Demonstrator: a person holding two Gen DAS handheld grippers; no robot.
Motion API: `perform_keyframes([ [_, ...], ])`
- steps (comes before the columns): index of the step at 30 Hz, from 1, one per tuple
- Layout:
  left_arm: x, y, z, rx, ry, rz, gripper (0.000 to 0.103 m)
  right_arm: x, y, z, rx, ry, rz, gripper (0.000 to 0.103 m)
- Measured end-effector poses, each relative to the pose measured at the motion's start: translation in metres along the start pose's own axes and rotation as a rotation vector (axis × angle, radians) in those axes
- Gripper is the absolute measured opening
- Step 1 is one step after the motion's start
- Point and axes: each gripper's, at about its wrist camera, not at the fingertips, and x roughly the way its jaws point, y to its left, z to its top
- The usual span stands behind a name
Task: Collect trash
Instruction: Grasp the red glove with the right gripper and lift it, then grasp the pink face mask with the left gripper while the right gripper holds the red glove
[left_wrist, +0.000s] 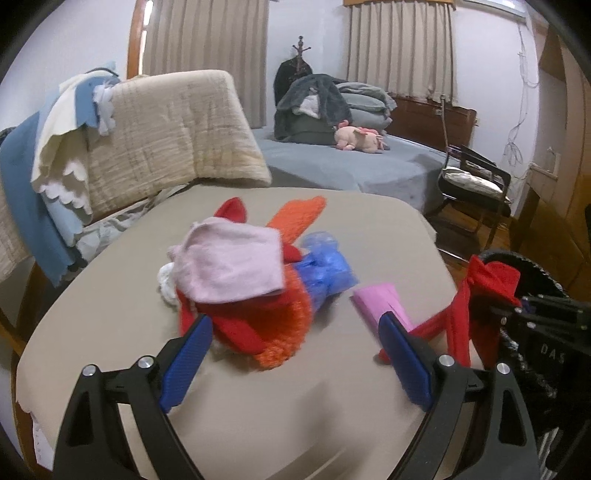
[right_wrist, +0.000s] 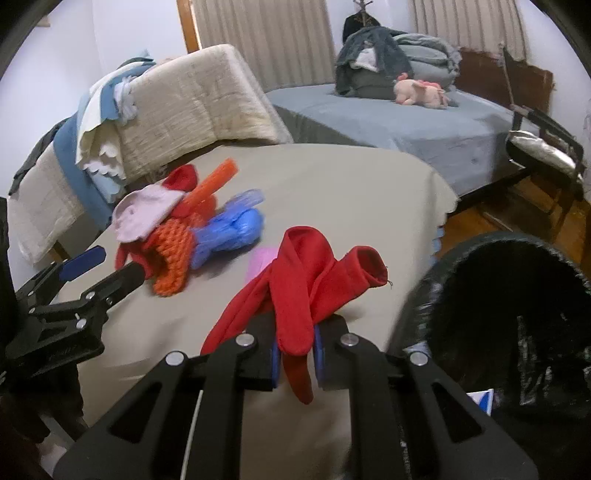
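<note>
My right gripper (right_wrist: 297, 360) is shut on a red cloth (right_wrist: 306, 284), lifted above the beige table (right_wrist: 332, 184) beside a black trash bag (right_wrist: 517, 306); the same red cloth (left_wrist: 476, 295) shows at the right of the left wrist view. My left gripper (left_wrist: 295, 354) stands open over the table with nothing between its blue pads (left_wrist: 184, 365). In front of it lies a pile: a pink cloth (left_wrist: 229, 266), an orange knit piece (left_wrist: 291, 332), a crumpled blue plastic bag (left_wrist: 325, 273). A pink folded paper (left_wrist: 380, 302) lies to the right.
A beige quilted cushion (left_wrist: 173, 133) and blue and white cloths (left_wrist: 55, 166) lean behind the table. A grey bed (right_wrist: 406, 118) with folded blankets and a pink plush toy (right_wrist: 417, 92) stands beyond. A dark chair (left_wrist: 476, 181) stands on the wooden floor at the right.
</note>
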Motion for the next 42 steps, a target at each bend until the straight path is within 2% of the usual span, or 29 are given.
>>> perform_keyframes([
  [8,0.014,-0.034,0.008,0.036,-0.001,-0.066,0.087,-0.015,-0.036,0.008,0.055,-0.041,-0.067,0.013],
  [19,0.065,-0.071,0.0,0.071,0.1,-0.087,0.078,-0.008,-0.06,0.001,0.097,-0.041,-0.092,0.013],
  [21,0.074,-0.075,-0.002,0.071,0.129,-0.093,0.073,-0.006,-0.063,0.001,0.105,-0.04,-0.087,0.013],
  [24,0.086,-0.08,-0.004,0.069,0.172,-0.101,0.06,-0.005,-0.065,-0.001,0.114,-0.039,-0.08,0.013],
  [26,0.092,-0.082,-0.004,0.066,0.197,-0.112,0.043,-0.004,-0.066,-0.001,0.119,-0.037,-0.076,0.013],
  [28,0.098,-0.082,-0.005,0.062,0.225,-0.121,0.029,-0.004,-0.067,-0.001,0.123,-0.036,-0.072,0.013],
  [32,0.093,-0.083,-0.004,0.057,0.211,-0.13,0.011,-0.006,-0.068,-0.001,0.127,-0.039,-0.071,0.013],
  [42,0.053,-0.083,0.024,0.049,0.099,-0.137,0.007,-0.023,-0.063,0.006,0.121,-0.072,-0.081,0.013],
])
